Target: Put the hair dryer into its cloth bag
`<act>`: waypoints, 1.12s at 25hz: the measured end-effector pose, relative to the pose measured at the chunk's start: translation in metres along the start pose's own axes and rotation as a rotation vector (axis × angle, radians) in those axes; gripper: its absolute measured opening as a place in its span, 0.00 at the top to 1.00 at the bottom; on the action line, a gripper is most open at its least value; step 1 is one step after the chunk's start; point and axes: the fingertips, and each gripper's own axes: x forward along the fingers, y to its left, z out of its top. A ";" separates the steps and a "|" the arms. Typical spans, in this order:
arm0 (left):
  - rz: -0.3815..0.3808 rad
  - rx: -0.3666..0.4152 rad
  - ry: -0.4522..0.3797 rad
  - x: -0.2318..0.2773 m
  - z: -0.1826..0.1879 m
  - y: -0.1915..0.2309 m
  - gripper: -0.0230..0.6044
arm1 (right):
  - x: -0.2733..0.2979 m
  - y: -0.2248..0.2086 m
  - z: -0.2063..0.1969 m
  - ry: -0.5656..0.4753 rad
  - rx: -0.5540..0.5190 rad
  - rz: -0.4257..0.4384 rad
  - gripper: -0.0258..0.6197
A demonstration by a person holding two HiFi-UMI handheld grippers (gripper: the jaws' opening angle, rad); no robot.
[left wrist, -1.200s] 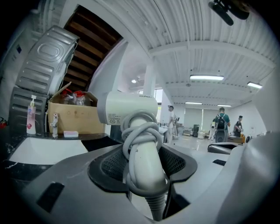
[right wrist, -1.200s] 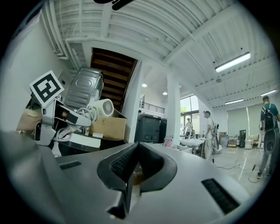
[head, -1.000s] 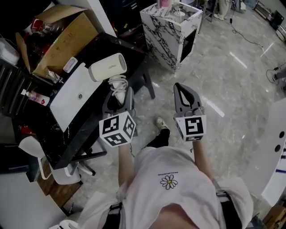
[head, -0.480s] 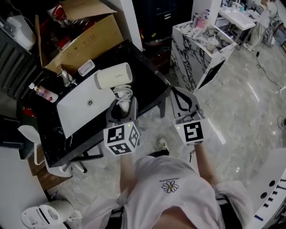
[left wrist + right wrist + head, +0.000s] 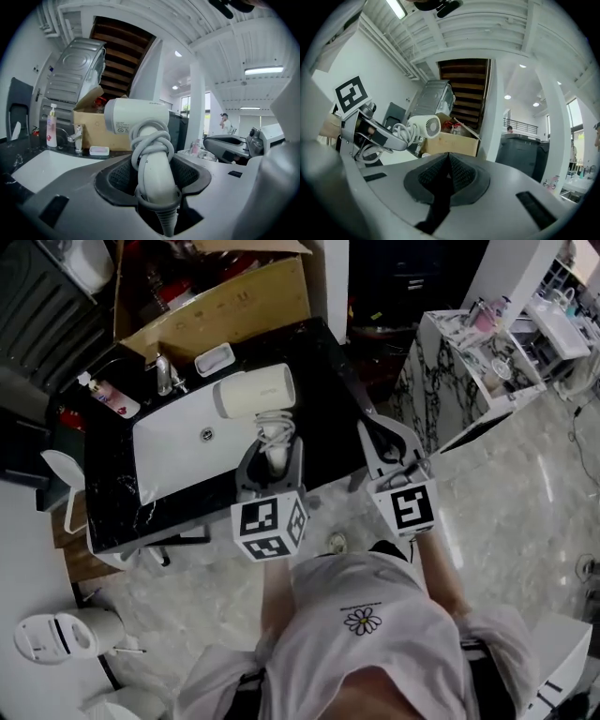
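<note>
A white hair dryer [image 5: 255, 390] [image 5: 136, 117] stands upright over the black counter, its grey cord wound around the handle. My left gripper [image 5: 272, 448] [image 5: 154, 173] is shut on that handle, just below the coiled cord. My right gripper [image 5: 380, 432] [image 5: 449, 161] floats to the right of it, beyond the counter's edge, shut with nothing visible between its pads. From the right gripper view the dryer [image 5: 426, 125] and the left gripper [image 5: 401, 140] are to the left. No cloth bag shows in any view.
The black counter [image 5: 323, 381] carries a white sink [image 5: 187, 442], a tap [image 5: 164, 376], a soap dish [image 5: 214, 359] and a pump bottle [image 5: 103, 390]. An open cardboard box [image 5: 225, 306] stands behind it. A marble cabinet [image 5: 469, 371] is at the right, a white chair [image 5: 61, 470] at the left.
Both grippers have swung round with the person and now sit square to the counter. The dryer has stayed in the left gripper throughout. The right gripper remains shut.
</note>
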 end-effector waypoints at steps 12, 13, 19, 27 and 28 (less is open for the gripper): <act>0.252 -0.047 0.009 -0.001 -0.004 0.001 0.59 | 0.035 -0.016 -0.009 -0.094 0.131 0.281 0.94; 0.275 -0.048 0.007 -0.002 -0.004 0.000 0.59 | 0.036 -0.018 -0.010 -0.097 0.121 0.302 0.94; 0.400 -0.057 0.003 -0.016 -0.010 -0.012 0.59 | 0.028 -0.025 -0.011 -0.145 0.071 0.442 0.94; 0.517 -0.068 0.010 -0.033 -0.023 -0.035 0.59 | 0.011 -0.019 -0.037 -0.132 -0.070 0.633 0.94; 0.532 -0.068 0.010 -0.036 -0.025 -0.038 0.59 | 0.009 -0.016 -0.042 -0.126 -0.101 0.661 0.94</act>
